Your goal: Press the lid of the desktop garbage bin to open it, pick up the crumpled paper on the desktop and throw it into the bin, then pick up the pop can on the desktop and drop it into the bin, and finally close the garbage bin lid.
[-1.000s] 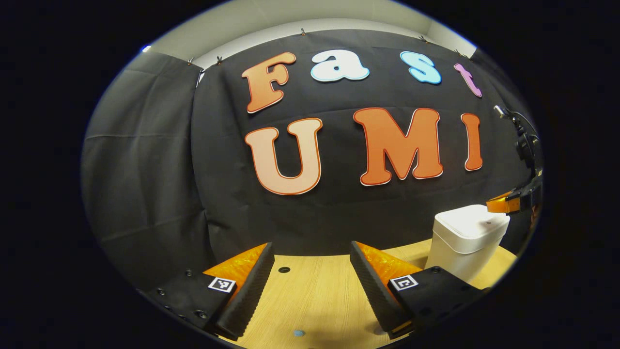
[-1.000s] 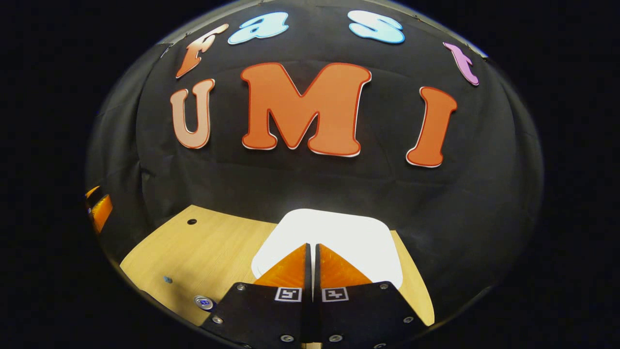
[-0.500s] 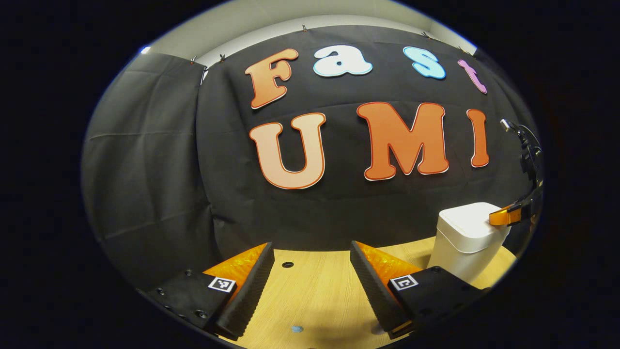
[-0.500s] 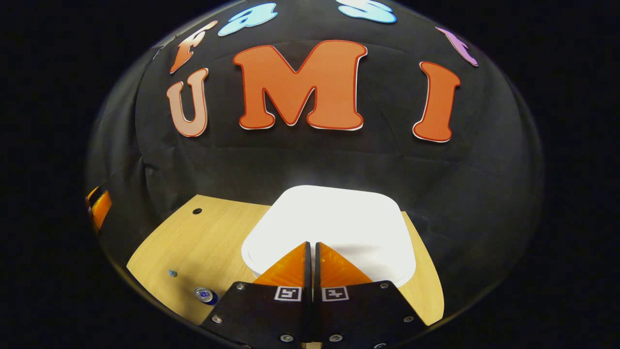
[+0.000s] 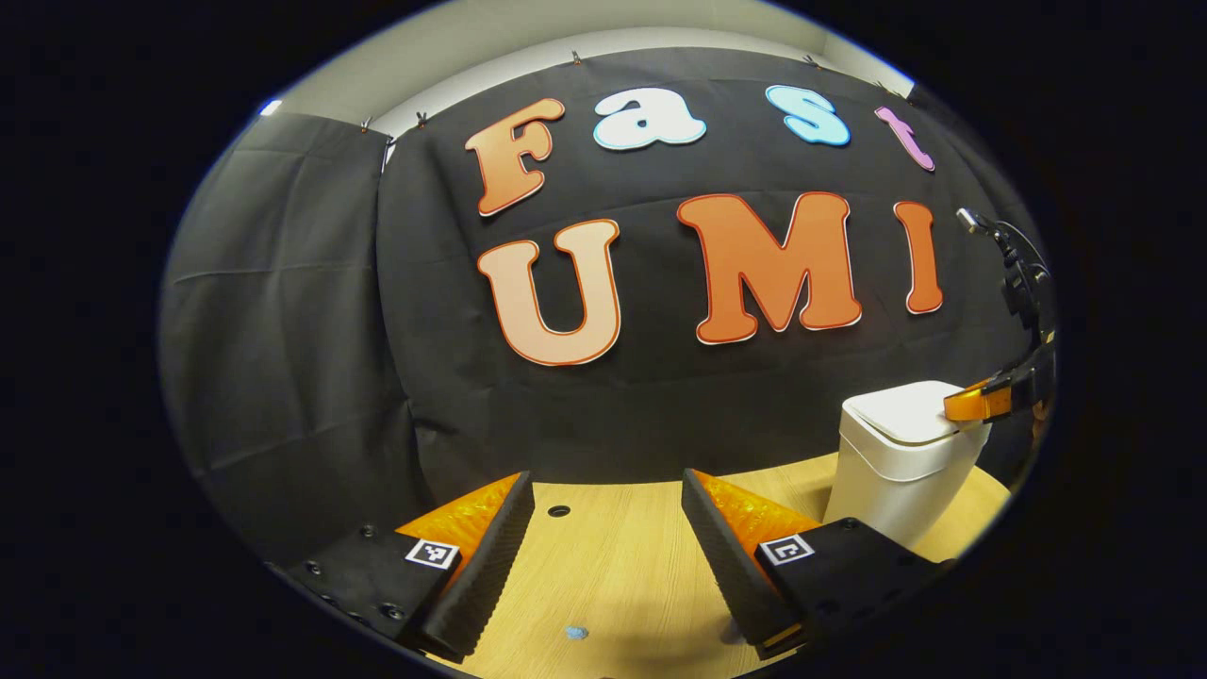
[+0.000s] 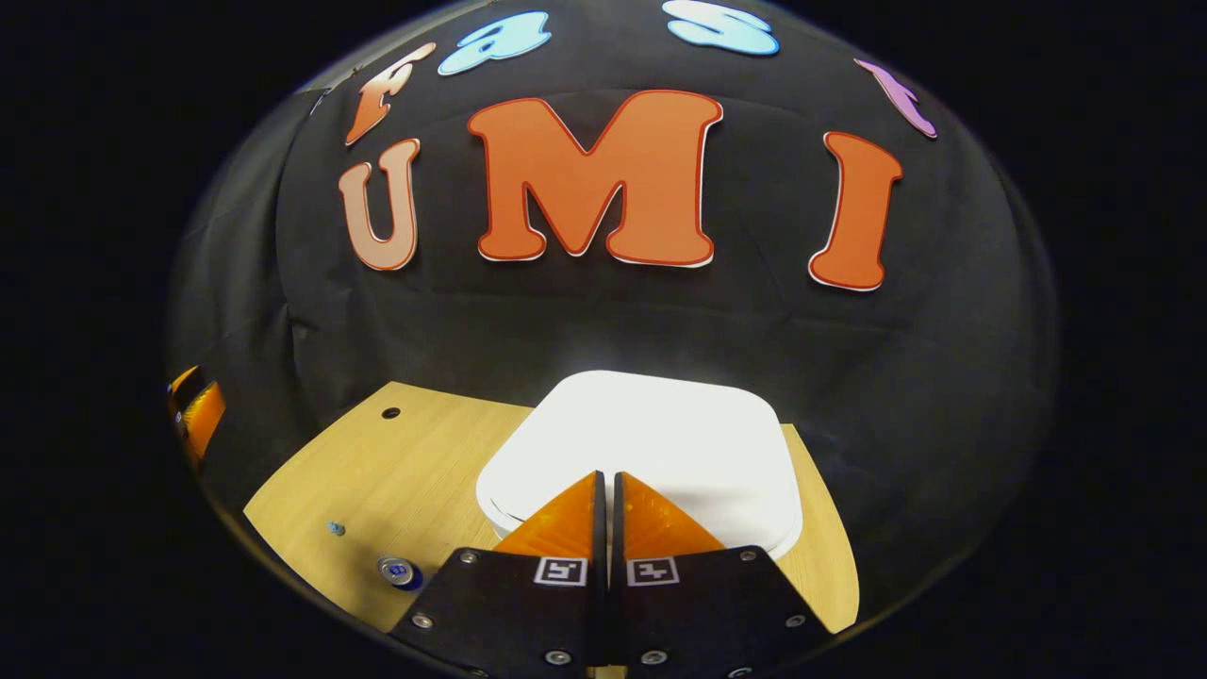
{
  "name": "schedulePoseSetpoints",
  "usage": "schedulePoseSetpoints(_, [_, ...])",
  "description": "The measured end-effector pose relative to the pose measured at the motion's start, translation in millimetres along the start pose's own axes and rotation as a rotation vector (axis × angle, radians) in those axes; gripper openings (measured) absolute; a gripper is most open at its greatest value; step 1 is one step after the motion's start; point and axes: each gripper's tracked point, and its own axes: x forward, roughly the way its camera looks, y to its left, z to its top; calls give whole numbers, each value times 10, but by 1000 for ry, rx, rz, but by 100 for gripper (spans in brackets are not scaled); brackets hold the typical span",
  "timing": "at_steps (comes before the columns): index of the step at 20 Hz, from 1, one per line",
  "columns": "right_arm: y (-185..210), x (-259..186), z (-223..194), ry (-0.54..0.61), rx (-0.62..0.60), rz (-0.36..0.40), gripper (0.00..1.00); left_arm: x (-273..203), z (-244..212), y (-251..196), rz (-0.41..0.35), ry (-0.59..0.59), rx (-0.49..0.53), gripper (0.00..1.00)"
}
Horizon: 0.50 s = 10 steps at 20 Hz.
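Note:
The white desktop bin stands at the right of the wooden table, its lid lying down on it. My right gripper is shut with nothing between its fingers, and its tips rest at the near edge of the lid. In the left gripper view the right gripper's tip touches the lid's right edge. The pop can stands upright on the table, left of the bin and near the front edge. My left gripper hangs open and empty over the table, well left of the bin.
The wooden table has a small round hole near the back wall and a tiny blue speck on the surface. My left gripper shows at the far left edge of the right gripper view. Black cloth closes off the back.
My right gripper came down onto the bin lid over the last second and has eased back slightly since. The lid still lies down. My left gripper barely shifted.

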Motion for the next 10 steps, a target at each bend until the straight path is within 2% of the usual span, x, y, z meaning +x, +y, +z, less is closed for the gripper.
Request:
schedulePoseSetpoints(7, [245,-335,641,-260,-60,-26,1,122,-171,172,-54,36,-25,100])
schedulePoseSetpoints(10, [386,-391,653,-275,-66,-38,1,212,-262,189,-95,53,-28,100])
